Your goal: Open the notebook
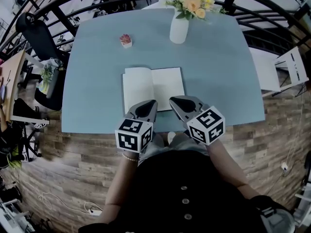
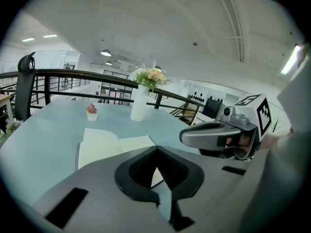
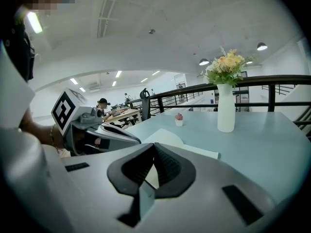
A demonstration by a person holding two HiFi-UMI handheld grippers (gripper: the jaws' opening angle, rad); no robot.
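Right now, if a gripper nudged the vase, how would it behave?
The vase is tall, narrow and topped with flowers, so it probably tips rather than slides. It looks glazed, likely slippery and breakable.

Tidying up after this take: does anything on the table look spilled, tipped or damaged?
Nothing stands out. The notebook lies open and flat near the front edge of the table, the vase of flowers and the small pot stand upright, nothing spilled.

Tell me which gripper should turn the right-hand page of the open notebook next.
Right, probably. The right gripper is at the near edge of the right page of the notebook, jaws shut and empty. The left gripper is by the left page and would have to cross.
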